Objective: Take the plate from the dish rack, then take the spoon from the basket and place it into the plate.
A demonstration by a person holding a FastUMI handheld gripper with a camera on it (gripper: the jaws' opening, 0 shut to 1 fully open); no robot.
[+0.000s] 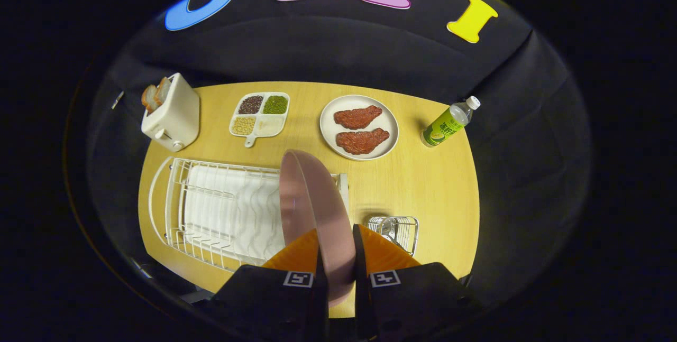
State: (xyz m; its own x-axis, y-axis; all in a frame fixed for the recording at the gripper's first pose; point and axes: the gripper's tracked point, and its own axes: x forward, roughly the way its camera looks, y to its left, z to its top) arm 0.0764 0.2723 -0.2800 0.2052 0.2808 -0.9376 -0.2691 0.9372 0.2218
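plate (312,210) clamped edgewise in gripper (337,249)

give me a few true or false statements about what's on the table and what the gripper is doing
1. The gripper is shut on the pink plate, held on edge between its fingers. True.
2. The toaster is empty. False: bread slices stick out of its top.
3. The white plate holds two reddish pieces of meat. True.
4. The bottle stands beside the toaster. False: it stands beyond the white plate, at the table's far side from the toaster.
5. The wire basket sits beside the dish rack. True.
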